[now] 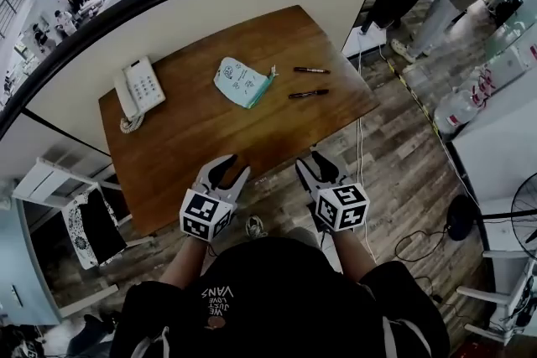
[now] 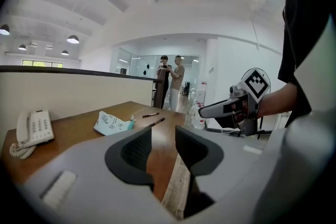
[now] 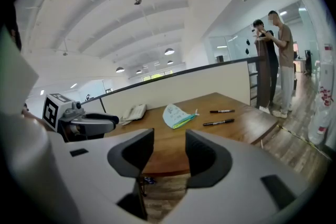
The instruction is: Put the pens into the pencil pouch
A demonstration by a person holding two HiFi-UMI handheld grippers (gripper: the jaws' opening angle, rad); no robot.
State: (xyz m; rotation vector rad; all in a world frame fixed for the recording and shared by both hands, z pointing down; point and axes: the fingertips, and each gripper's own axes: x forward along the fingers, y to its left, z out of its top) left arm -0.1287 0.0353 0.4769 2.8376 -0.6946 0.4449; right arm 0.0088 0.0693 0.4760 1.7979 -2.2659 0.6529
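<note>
So we hold left gripper [image 1: 228, 172] and right gripper [image 1: 317, 166] at the desk's [image 1: 193, 138] near edge, jaws apart, empty. Pencil pouch [image 1: 243, 81] lies well ahead of the left and both pens [image 1: 308, 94] well ahead of the right, so likely right picks, left steadies.

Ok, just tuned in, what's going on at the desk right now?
A person holds a gripper in each hand near the front edge of the wooden table. The left gripper and the right gripper both have their jaws apart with nothing between them. The light blue pencil pouch lies mid-table. Two black pens, the far pen and the near pen, lie to its right, clear of it. A desk phone sits at the left. No pen has been picked up yet.
</note>
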